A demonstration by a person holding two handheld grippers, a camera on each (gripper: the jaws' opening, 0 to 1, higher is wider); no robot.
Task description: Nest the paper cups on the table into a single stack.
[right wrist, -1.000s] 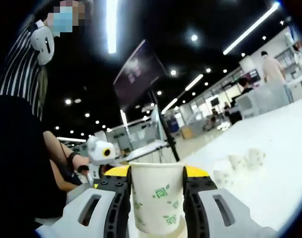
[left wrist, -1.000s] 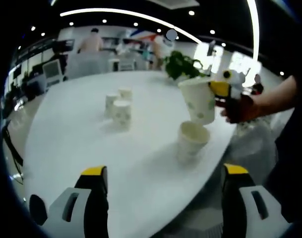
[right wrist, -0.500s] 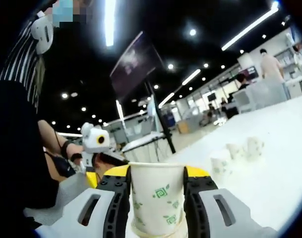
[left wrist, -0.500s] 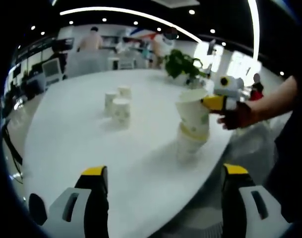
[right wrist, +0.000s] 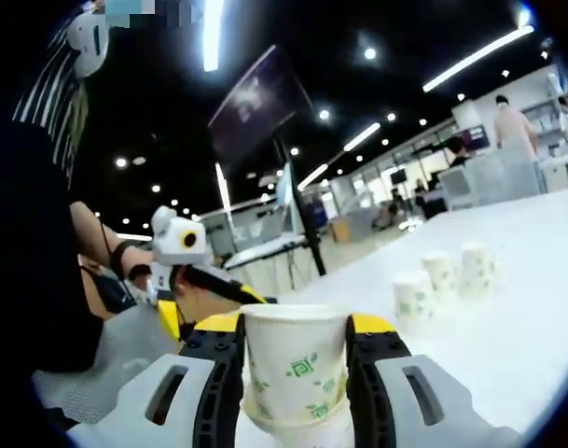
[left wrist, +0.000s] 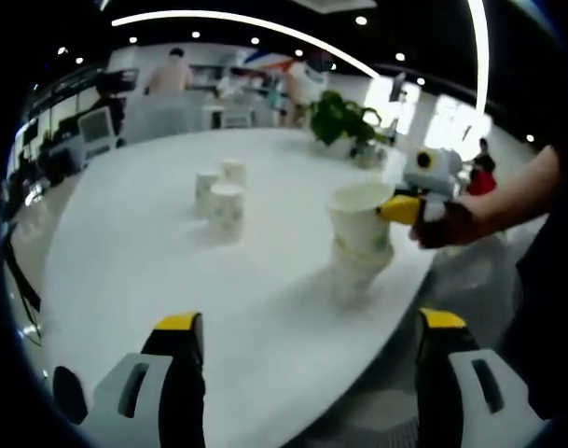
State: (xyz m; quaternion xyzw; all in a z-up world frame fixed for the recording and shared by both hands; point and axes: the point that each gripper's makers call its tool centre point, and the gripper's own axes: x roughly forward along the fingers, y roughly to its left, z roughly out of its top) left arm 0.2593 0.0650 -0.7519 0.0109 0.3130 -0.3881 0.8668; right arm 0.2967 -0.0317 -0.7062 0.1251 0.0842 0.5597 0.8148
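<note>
Two cups nested so far: my right gripper (right wrist: pixel 295 373) clamps the top cup (left wrist: pixel 360 217) into the bottom cup (left wrist: pixel 356 273) at 3 o'clock. Three loose cups (left wrist: pixel 221 194) wait at 11 (left gripper (left wrist: pixel 307 373) spread, empty).

Grey left gripper (left wrist: pixel 311 373) with black, yellow-tipped jaws; right gripper (right wrist: pixel 295 373) alike; striped top (right wrist: pixel 55 75).

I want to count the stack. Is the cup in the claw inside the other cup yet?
Partly in. The held cup, clamped in the right claw, sits upright in the lower cup, its upper half showing above that rim.
</note>
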